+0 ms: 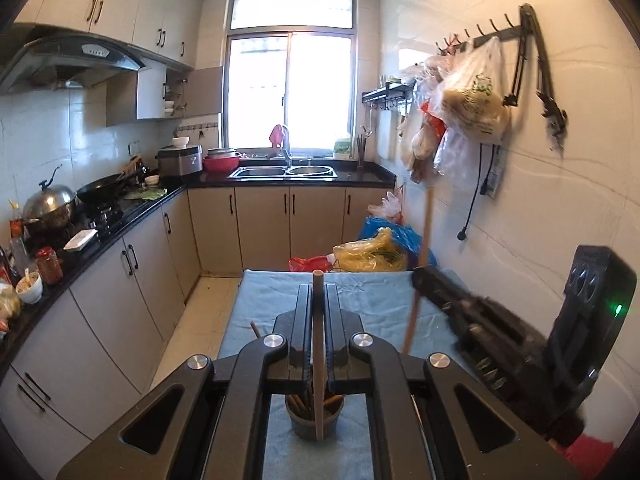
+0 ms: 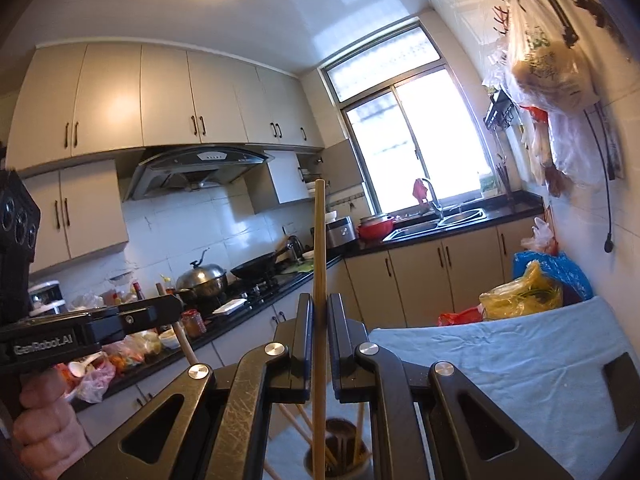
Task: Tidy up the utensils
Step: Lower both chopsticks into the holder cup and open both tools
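Observation:
My left gripper (image 1: 318, 292) is shut on a pale wooden chopstick (image 1: 318, 360) that stands upright between its jaws. Its lower end hangs over a dark round holder (image 1: 304, 424) with several chopsticks in it, on the blue-clothed table (image 1: 372, 296). My right gripper (image 2: 320, 300) is shut on a second long chopstick (image 2: 319, 240), also upright, above the same holder (image 2: 344, 456). Each gripper shows in the other's view: the right gripper (image 1: 420, 280) at the right with its chopstick (image 1: 424, 232), and the left gripper (image 2: 170, 312) at the left with its stick end (image 2: 186, 344), held by a hand (image 2: 44, 420).
One loose chopstick (image 1: 255, 329) lies on the cloth left of my left gripper. Plastic bags (image 1: 372, 256) are piled past the table's far end. More bags (image 1: 472, 96) hang from wall hooks on the right. A cluttered black counter (image 1: 116, 220) with a wok and pot runs along the left.

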Motion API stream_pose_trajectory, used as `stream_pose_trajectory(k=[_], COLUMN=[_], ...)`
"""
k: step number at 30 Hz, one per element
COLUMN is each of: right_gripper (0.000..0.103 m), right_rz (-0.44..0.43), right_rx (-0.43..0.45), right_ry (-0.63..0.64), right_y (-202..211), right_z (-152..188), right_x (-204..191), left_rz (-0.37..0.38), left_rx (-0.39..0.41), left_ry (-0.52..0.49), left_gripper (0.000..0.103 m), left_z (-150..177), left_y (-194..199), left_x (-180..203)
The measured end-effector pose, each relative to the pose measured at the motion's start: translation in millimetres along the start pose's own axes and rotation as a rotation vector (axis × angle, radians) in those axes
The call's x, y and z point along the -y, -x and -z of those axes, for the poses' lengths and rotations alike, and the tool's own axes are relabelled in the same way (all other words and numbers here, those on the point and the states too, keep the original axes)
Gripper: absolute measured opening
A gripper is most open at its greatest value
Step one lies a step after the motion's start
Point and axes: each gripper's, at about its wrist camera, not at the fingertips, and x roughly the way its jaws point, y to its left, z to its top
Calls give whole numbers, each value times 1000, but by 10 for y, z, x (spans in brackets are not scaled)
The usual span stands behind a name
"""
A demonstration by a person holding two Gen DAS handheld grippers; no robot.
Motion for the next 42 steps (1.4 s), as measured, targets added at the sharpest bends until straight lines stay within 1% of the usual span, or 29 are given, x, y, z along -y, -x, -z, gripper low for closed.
stream_pose_trajectory(k=[1,6,11,14,20,26,29,32,34,42], right_gripper=[7,7,7,8,8,8,8,8,13,14], right_rz=[11,58,87,94,117,143,140,139,140,128], right_rx=[-4,-19,-59,-91,-157,-207,-226,-232,-235,-214], right_ry=[8,40,60,78,101,86,66,70,76,62], right_y=[-92,-477,-750,-843,-1011,-1083,-1091,-1082,-1070,-961], right_z=[7,141,340,445,623,688,694,679,671,605], right_x=[-27,-120,-138,-119,-74,9,52,51,39,36], left_rz=[-7,8,10,6,-4,-6,-12,-6,-7,-3], left_rx=[-2,-35,-84,-115,-147,-164,-158,-158,-160,-163], left_ry=[6,43,76,87,105,107,112,117,119,113], left_gripper=[5,5,5,5,5,5,5,5,5,6], left_z=[-9,2,128,226,342,410,390,390,390,399], left_y=[-48,-329,-623,-746,-895,-932,-920,-903,-900,-863], left_x=[-23,-154,-293,-370,-469,-494,-497,-510,-510,-493])
